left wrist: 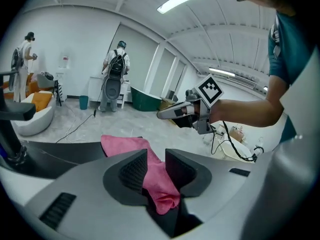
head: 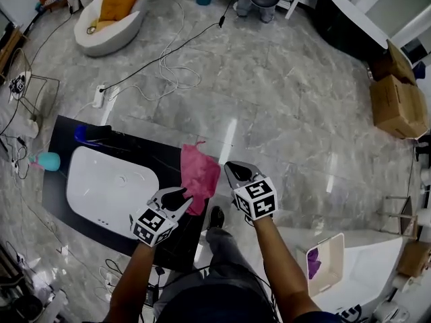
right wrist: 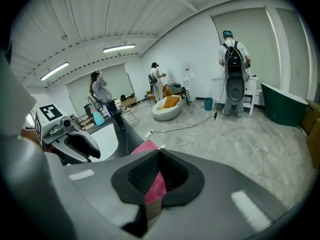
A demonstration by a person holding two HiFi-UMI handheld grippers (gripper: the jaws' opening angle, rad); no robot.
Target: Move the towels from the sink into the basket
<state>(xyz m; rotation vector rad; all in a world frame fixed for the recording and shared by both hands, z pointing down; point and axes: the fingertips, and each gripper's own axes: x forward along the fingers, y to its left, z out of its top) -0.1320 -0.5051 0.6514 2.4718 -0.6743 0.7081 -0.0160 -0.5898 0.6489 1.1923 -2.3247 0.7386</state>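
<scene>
Obs., head view: pink terry-cloth towel (head: 201, 173) lies draped over the 3 o'clock edge of the black counter top (head: 135, 140), i.e. outside the white oval sink basin (head: 108, 194). No 2nd towel seen in the basin.

L gripper (head: 178, 197): jaws clamped on the towel's 6 o'clock end. L gripper view confirms pink cloth pinched between both pads, with a small fold hanging below them.

R gripper (head: 236, 170): jaw tips meet and nothing is carried. It sits just beside the towel's 3 o'clock edge, apart from it. R gripper view shows a thin pink strip in the slit between the pads, prob. the towel lying beyond, not a grip.

Geometry: towel long axis runs approx. 12 to 6 o'clock, w/ the free end at 12. Pale rectangular basket (head: 330, 268), w/ a purple cloth (head: 313, 261) already in it, lies at approx. 4 o'clock from the L gripper, well apart, past the R arm.

Judgement: transfer is mid-way, the towel is gripped but not yet carried. Next move is a lift and swing toward 4 o'clock. R gripper is nearer the basket, yet L has the hold, so L must cross in front of the body. Risk: the free end drags on the counter edge.
</scene>
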